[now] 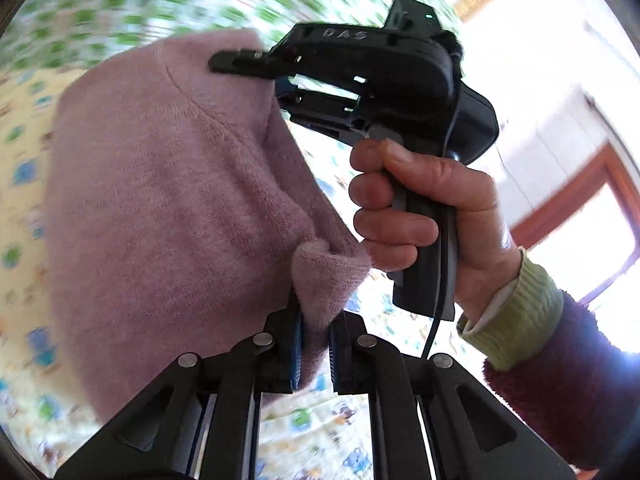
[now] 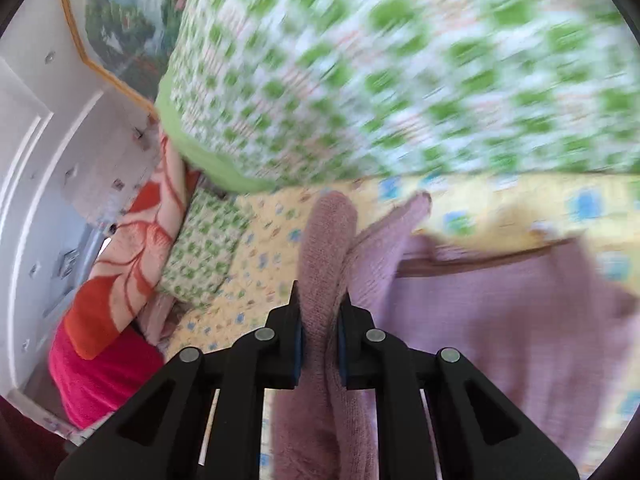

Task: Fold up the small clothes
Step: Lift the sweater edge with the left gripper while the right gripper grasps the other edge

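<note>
Left wrist view: left gripper pinches a bunched fold of the pink knit sweater, held aloft; right gripper grips its upper edge.
Right wrist view: right gripper fingers clamp a sweater fold above the yellow patterned bedsheet.
Risk: shallow knit pinches could slip, likely dropping it crumpled.
</note>
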A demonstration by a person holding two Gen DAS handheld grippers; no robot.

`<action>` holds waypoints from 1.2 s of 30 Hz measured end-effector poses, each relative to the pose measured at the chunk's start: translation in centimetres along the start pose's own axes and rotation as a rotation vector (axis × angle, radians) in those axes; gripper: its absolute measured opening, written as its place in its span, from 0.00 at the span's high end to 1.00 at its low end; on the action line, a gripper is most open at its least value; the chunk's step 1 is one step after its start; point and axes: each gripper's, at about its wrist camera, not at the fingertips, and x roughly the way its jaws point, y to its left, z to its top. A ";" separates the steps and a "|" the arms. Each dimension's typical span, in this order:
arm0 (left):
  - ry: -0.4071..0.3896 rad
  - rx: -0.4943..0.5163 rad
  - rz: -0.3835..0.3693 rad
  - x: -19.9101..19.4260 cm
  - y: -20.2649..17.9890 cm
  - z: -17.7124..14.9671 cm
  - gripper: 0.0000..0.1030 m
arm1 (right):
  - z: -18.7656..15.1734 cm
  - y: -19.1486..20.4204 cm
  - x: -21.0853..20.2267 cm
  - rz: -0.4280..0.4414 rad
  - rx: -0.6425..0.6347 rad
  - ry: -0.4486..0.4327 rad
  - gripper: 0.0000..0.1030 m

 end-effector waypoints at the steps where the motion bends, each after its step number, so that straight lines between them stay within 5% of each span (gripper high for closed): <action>1: 0.021 0.008 -0.005 1.3 -0.4 0.0 0.91 | -0.2 -1.3 -1.4 -0.030 0.011 -0.016 0.86; 8: 0.140 0.033 -0.001 6.8 -1.3 -1.6 0.91 | -3.8 -10.3 -5.2 -0.181 0.169 -0.031 0.86; 18: 0.209 -0.006 0.048 10.1 0.7 -2.0 0.86 | -4.5 -12.2 -4.6 -0.231 0.179 -0.028 0.84; 24: 0.212 -0.028 0.023 8.7 0.8 -2.4 0.60 | -5.3 -12.4 -6.1 -0.256 0.218 -0.076 0.71; 31: 0.199 -0.020 0.022 5.3 0.8 -3.5 0.47 | -7.7 -10.6 -10.0 -0.274 0.238 -0.144 0.71; 36: 0.145 -0.105 0.087 1.3 4.0 -3.8 0.41 | -10.2 -8.9 -10.5 -0.277 0.228 -0.117 0.70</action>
